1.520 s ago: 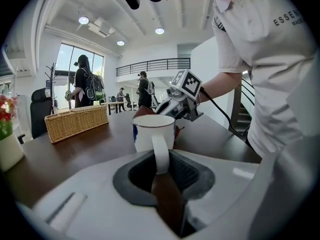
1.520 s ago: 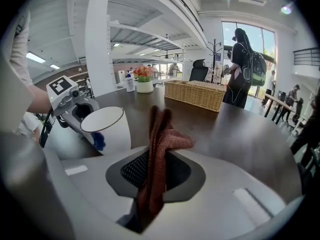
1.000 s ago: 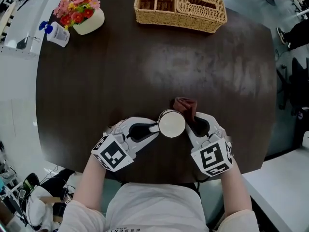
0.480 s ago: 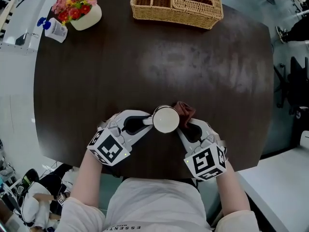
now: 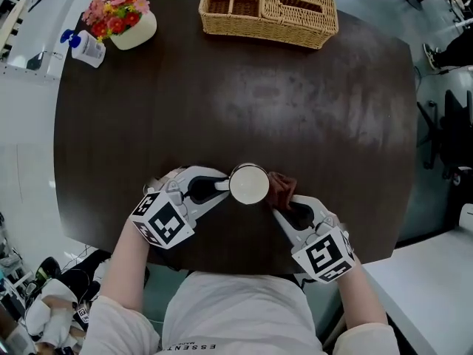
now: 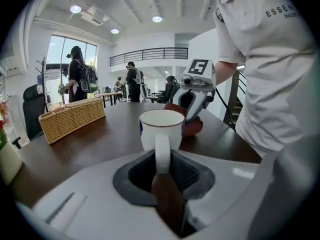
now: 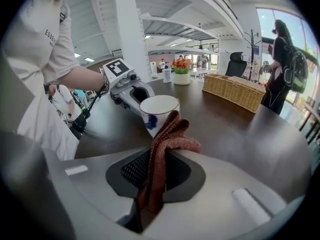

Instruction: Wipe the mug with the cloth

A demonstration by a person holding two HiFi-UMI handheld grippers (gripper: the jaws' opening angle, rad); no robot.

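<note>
A white mug (image 5: pixel 249 184) with a blue mark stands upright near the table's front edge. My left gripper (image 5: pixel 222 186) is shut on its handle (image 6: pixel 162 153), the cup (image 6: pixel 161 128) just beyond the jaws. My right gripper (image 5: pixel 283 203) is shut on a reddish-brown cloth (image 5: pixel 281 189), which bunches out of the jaws (image 7: pixel 165 154) and presses against the mug's right side (image 7: pixel 159 112). The part of the mug behind the cloth is hidden.
A wicker basket (image 5: pixel 267 12) sits at the far edge of the dark round table (image 5: pixel 295 109). A white pot of flowers (image 5: pixel 123 15) and a small bottle (image 5: pixel 85 49) stand at the far left. People stand in the background of both gripper views.
Both grippers, the mug and the cloth have shifted slightly left and toward me. The cloth has moved from behind the mug to its right side.
</note>
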